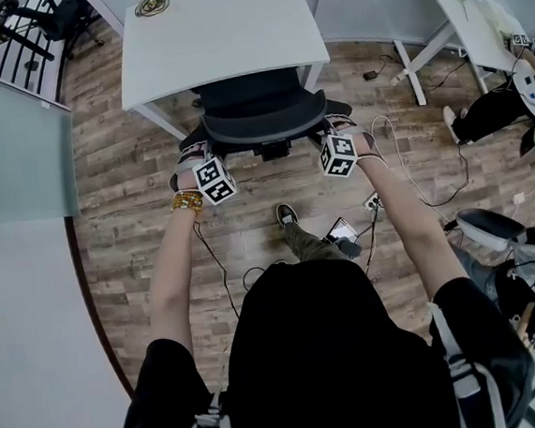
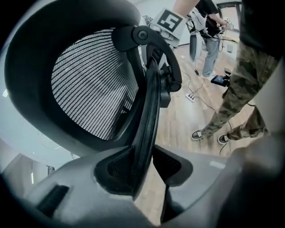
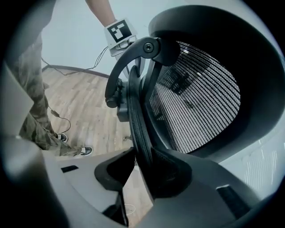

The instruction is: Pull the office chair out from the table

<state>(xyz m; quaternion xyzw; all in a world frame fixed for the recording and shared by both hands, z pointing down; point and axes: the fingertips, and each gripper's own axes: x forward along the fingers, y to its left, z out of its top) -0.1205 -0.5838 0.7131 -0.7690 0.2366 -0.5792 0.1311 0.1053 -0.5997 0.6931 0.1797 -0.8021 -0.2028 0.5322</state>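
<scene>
A black mesh office chair stands tucked under the white table, its backrest towards me. My left gripper is at the backrest's left edge and my right gripper is at its right edge. In the left gripper view the backrest's thin rim runs between the jaws of the left gripper, whose pads are closed against it. In the right gripper view the rim sits likewise in the right gripper. The mesh fills the space beyond.
A coiled cable lies on the table's far corner. A glass partition stands at the left. Cables and a power strip lie on the wood floor at the right. A second white table and a seated person are further right.
</scene>
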